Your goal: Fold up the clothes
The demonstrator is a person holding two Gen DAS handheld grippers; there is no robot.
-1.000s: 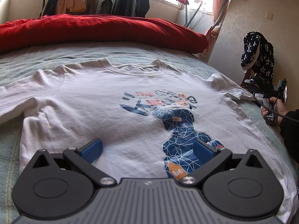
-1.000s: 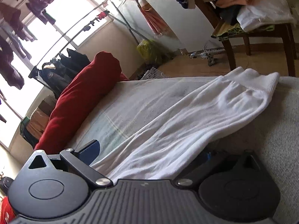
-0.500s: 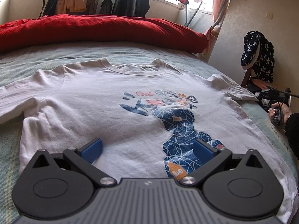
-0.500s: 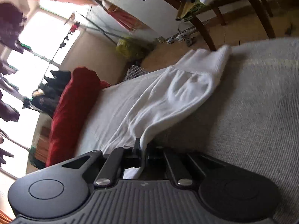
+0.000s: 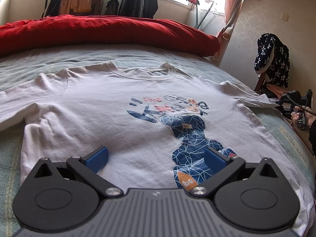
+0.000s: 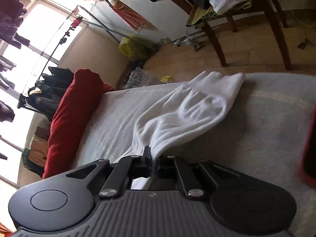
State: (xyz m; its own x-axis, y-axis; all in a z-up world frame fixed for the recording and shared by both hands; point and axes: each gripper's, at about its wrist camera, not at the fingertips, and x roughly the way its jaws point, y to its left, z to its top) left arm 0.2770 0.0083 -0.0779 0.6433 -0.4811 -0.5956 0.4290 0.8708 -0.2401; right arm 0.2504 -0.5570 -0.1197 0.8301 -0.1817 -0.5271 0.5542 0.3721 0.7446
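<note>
On the bed (image 5: pixel 49 63), a white long-sleeved shirt (image 5: pixel 110 106) is spread flat, front up, with its blue and orange print (image 5: pixel 187 136) facing the left wrist camera and its ribbed collar (image 5: pixel 142 74) turned toward the red duvet (image 5: pixel 102 30) bunched along the far edge. The left gripper (image 5: pixel 156 157) is held low over the shirt's hem area with its blue-padded fingers (image 5: pixel 97 158) spread wide, and nothing is gripped between them. At the right edge of the bed, the right gripper (image 6: pixel 151 158) is seen clamped on the shirt's sleeve (image 6: pixel 183 114): its jaws are drawn fully together, and the white cloth is pinched between them and bunched into folds. The ribbed cuff (image 6: pixel 223 86) lies beyond the jaws on the grey bedcover (image 6: pixel 266 128). A wooden chair (image 6: pixel 237 17) piled with clothes stands on the floor behind it.
</note>
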